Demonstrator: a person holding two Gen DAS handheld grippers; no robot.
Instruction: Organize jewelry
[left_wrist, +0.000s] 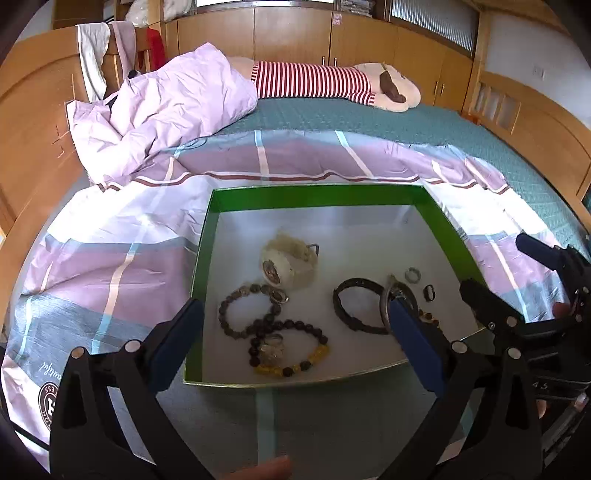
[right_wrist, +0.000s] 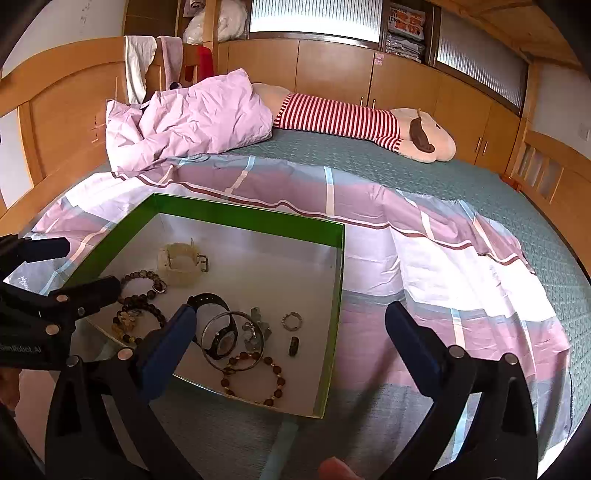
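A green box (left_wrist: 314, 194) (right_wrist: 240, 216) with a white floor lies on the plaid sheet. Inside are a cream woven bracelet (left_wrist: 291, 262) (right_wrist: 181, 264), dark bead bracelets (left_wrist: 243, 310) (right_wrist: 144, 284), a black watch (right_wrist: 218, 332), a metal bangle (right_wrist: 232, 339), a brown bead bracelet (right_wrist: 255, 380), a silver ring (left_wrist: 412, 275) (right_wrist: 291, 320) and a dark ring (left_wrist: 429, 293) (right_wrist: 293, 346). My left gripper (left_wrist: 293, 310) (right_wrist: 88, 265) hovers open above the box's near left part, holding nothing. My right gripper (right_wrist: 290, 310) (left_wrist: 493, 264) stands open over the box's near right corner, also holding nothing.
The box rests on a plaid pink-and-grey sheet (right_wrist: 424, 280) spread over a green bed cover (left_wrist: 406, 118). A crumpled pink duvet (left_wrist: 166, 107) and a striped plush toy (right_wrist: 351, 118) lie at the far side. Wooden cabinets (left_wrist: 288, 33) line the wall behind.
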